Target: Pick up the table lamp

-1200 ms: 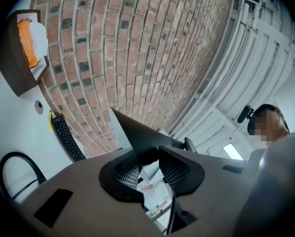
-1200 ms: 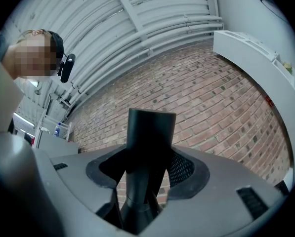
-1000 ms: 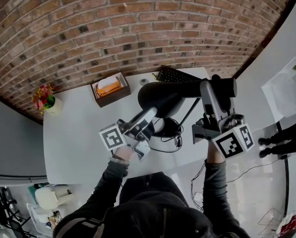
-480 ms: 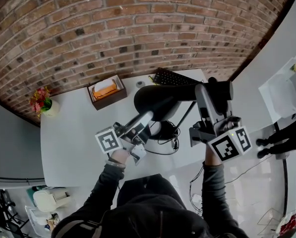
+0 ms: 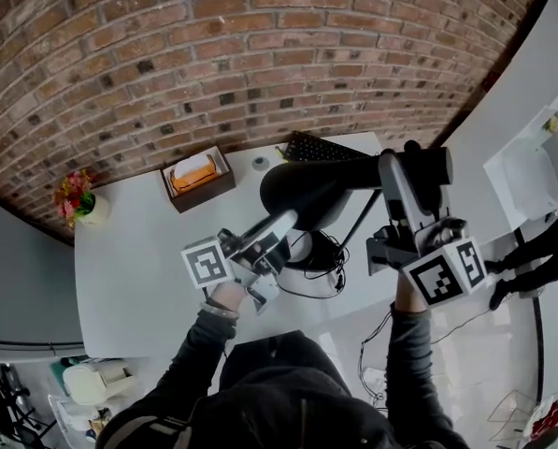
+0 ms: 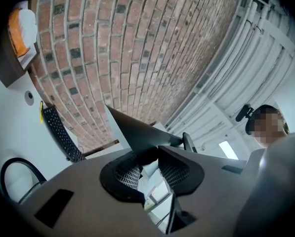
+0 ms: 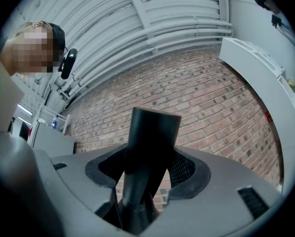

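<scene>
The black table lamp hangs above the white table (image 5: 138, 269), held by both grippers. Its dome shade (image 5: 302, 190) is at the middle of the head view, and its tube arm (image 5: 428, 166) runs off to the right. My left gripper (image 5: 280, 223) reaches up from below the shade and is shut on a thin dark edge of the lamp (image 6: 137, 135). My right gripper (image 5: 393, 166) is shut on the tube arm (image 7: 149, 132), which stands up between its jaws. The lamp's black cable (image 5: 325, 271) trails in loops on the table under it.
A brown tissue box (image 5: 197, 176) and a small white disc (image 5: 261, 163) lie toward the brick wall. A black keyboard (image 5: 321, 146) sits behind the lamp, and a flower pot (image 5: 78, 195) stands at the table's left corner. A person's feet (image 5: 531, 260) show at right.
Both grippers keep their hold on the lamp and have barely moved. Only the head view has shifted a little.
</scene>
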A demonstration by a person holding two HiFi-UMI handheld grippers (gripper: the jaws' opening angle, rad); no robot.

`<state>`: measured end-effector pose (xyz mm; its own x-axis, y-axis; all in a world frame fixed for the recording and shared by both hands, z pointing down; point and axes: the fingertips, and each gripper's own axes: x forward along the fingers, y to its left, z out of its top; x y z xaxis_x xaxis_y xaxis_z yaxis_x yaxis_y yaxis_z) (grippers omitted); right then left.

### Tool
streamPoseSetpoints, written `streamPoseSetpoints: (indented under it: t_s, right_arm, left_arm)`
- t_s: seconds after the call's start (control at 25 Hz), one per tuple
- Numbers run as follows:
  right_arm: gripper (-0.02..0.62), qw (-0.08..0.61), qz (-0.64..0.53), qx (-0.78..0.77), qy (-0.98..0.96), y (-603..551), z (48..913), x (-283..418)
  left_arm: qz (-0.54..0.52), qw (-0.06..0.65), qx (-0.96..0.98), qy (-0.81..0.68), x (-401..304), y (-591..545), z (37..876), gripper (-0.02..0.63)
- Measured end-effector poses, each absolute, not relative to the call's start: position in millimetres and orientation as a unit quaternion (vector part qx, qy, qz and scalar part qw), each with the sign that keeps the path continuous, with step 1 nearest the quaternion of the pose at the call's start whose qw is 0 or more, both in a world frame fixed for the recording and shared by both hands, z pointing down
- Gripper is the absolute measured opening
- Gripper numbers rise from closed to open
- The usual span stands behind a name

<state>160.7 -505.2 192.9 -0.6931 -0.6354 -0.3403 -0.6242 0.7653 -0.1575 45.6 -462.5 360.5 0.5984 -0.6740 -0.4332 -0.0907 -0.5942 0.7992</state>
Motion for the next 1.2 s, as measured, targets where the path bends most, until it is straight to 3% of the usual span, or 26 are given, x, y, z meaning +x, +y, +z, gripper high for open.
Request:
streamPoseSetpoints:
  t_s: [0.6,1.2]
  right_arm:
    - [0.233,0.188,0.040,-0.384,0.903,-484,129,227]
    - [0.233,0.167,0.058,-0.476,0.861,-453,138,303]
  left_arm:
    - [-0.339,0.360,0.854,-0.160,106,-467,293,0.094]
    - [-0.306,0.421,0.851,-0.069,185,-451,305,0.095]
